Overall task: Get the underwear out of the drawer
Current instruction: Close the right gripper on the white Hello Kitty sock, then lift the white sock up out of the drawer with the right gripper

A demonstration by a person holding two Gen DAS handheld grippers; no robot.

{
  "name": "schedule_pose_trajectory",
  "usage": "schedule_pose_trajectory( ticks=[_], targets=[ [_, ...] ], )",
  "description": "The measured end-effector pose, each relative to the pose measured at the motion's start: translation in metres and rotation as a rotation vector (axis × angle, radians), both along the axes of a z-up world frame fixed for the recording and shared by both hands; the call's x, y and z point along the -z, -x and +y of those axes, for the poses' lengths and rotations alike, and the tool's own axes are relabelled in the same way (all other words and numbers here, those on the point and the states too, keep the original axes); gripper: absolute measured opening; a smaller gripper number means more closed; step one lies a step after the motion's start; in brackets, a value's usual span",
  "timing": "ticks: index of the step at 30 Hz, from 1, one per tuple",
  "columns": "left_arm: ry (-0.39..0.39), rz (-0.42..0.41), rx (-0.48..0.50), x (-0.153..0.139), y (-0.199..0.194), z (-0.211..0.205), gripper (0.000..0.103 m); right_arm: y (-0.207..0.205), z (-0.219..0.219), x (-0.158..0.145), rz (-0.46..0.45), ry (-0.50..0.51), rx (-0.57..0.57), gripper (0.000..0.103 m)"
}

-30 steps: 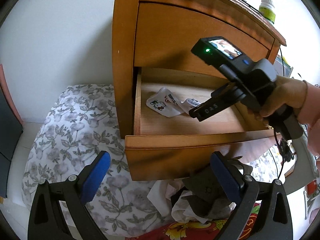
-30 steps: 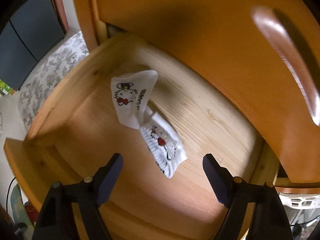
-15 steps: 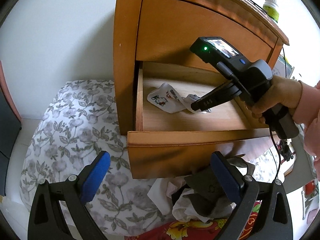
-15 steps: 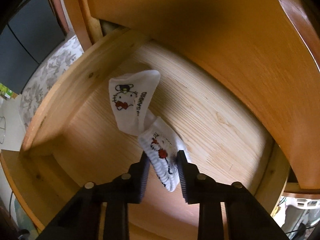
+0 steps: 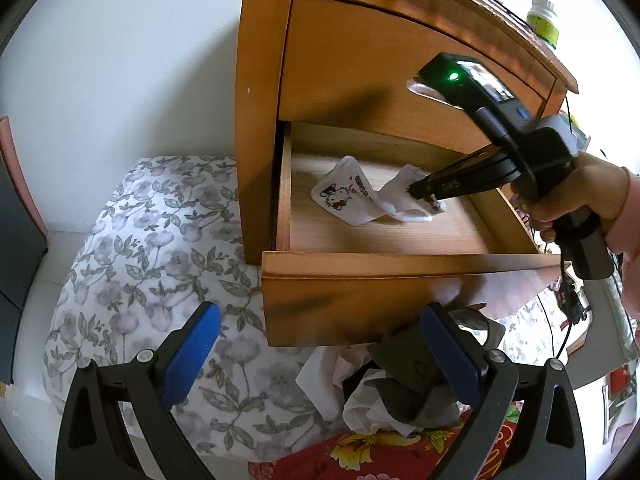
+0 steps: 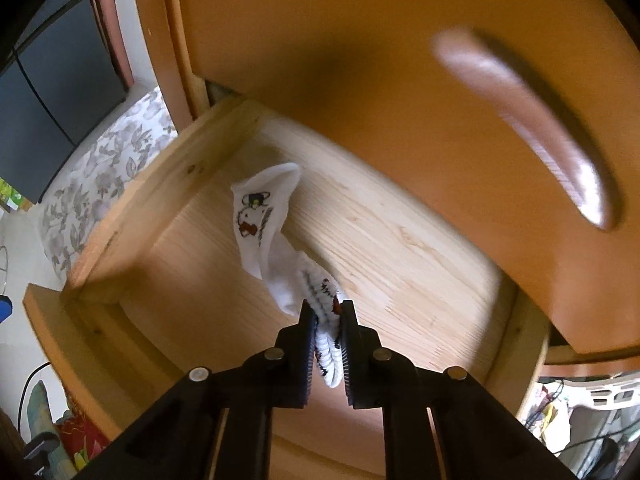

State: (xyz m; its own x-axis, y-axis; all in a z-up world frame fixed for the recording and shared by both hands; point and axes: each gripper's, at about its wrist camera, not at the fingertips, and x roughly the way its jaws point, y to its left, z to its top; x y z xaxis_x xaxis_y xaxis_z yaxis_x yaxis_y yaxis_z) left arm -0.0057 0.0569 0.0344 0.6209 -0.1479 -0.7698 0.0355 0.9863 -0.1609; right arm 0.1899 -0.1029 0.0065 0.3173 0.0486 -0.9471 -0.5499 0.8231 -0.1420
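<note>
Your left gripper [image 5: 320, 356] sits nearest the camera, its blue-padded fingers [image 5: 192, 354] spread wide with nothing between them, hanging just in front of the open drawer [image 5: 400, 268] and below its front panel. Under that front panel, close to your left gripper, lies a heap of clothes [image 5: 400, 384] in grey and white on a red flowered cloth [image 5: 360, 452]. To the left of the drawer spreads a grey floral bedcover [image 5: 152, 264].

Inside the drawer, your right gripper [image 6: 327, 320] points steeply down at the wooden bottom. Its black fingers [image 6: 306, 344] are closing on one end of the white underwear [image 6: 272, 232], and the fabric is already pinched between them, bunched into ribbed folds. The rest of the underwear trails away from the fingers toward the drawer's left wall, with its cartoon print facing up; that far end looks to be resting on the drawer bottom. Your right hand [image 5: 576, 196] grips the handle above the drawer's right side.

Behind the drawer rises the wooden nightstand [image 5: 260, 120], with a closed upper drawer front [image 5: 360, 60] and its long handle [image 6: 532, 120]. A green-labelled bottle [image 5: 543, 20] stands on top.
</note>
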Motion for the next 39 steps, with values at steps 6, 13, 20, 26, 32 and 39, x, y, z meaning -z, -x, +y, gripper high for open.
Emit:
schedule_pose_trajectory(
  ticks=[6, 13, 20, 26, 32, 39],
  targets=[
    [-0.003, 0.007, -0.034, -0.007, 0.009, 0.001, 0.100, 0.017, -0.008, -0.028, -0.059, -0.002, -0.002, 0.012],
    [-0.008, -0.010, -0.073, -0.021, 0.023, 0.002, 0.100, 0.043, -0.023, -0.070, -0.136, -0.020, 0.004, 0.012],
    [-0.006, -0.053, -0.095, -0.038, 0.039, -0.005, 0.100, 0.077, -0.040, -0.124, -0.239, -0.078, 0.008, 0.012],
    [-0.009, -0.080, -0.095, -0.050, 0.051, -0.012, 0.100, 0.115, -0.057, -0.169, -0.345, -0.119, 0.005, 0.012],
    [-0.020, -0.106, -0.089, -0.061, 0.062, -0.020, 0.100, 0.160, -0.073, -0.204, -0.431, -0.168, -0.009, 0.012],
    [-0.030, -0.121, -0.094, -0.068, 0.073, -0.027, 0.100, 0.209, -0.095, -0.216, -0.480, -0.201, -0.015, 0.012]
  ],
)
